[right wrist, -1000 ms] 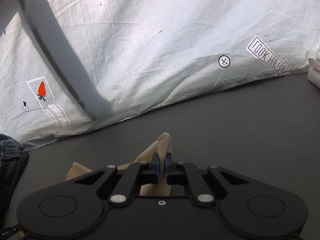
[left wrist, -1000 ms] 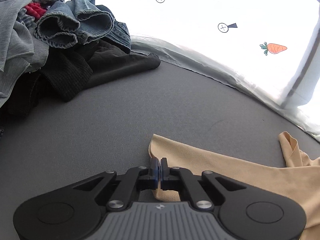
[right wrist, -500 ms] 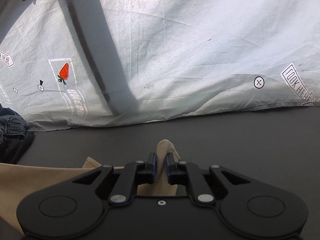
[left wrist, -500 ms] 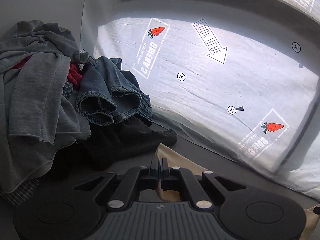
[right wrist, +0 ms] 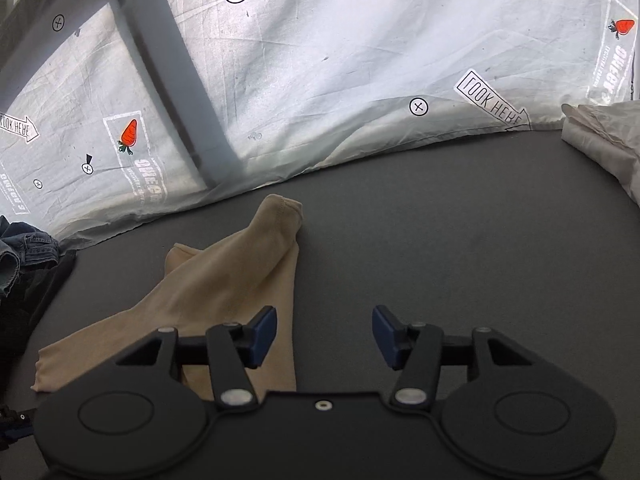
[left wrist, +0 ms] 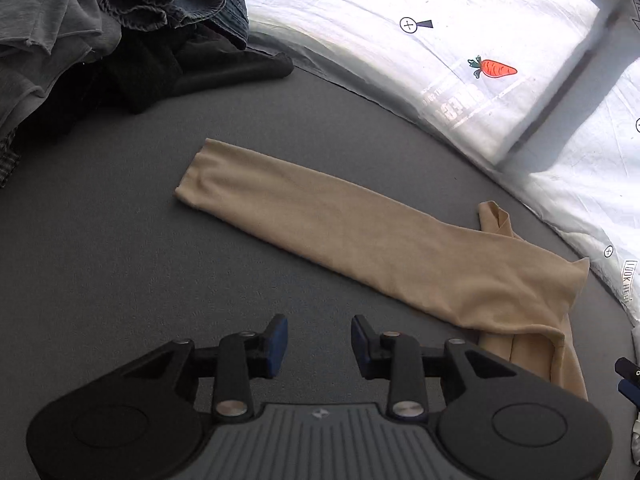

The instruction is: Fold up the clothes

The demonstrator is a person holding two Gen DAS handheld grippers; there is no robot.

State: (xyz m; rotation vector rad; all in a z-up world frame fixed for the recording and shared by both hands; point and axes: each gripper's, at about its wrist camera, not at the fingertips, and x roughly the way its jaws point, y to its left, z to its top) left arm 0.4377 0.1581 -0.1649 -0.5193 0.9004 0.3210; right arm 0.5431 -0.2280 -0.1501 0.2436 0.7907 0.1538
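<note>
Beige garment is laid out long and flat on the grey mat, apparently readied for the next fold. Left gripper and right gripper have just been opening; nothing sits between either's jaws.

In my left view the folded garment lies on the mat, from the centre to the lower right – the clothes pile sits at upper left, the printed sheet behind, along the top.
</note>
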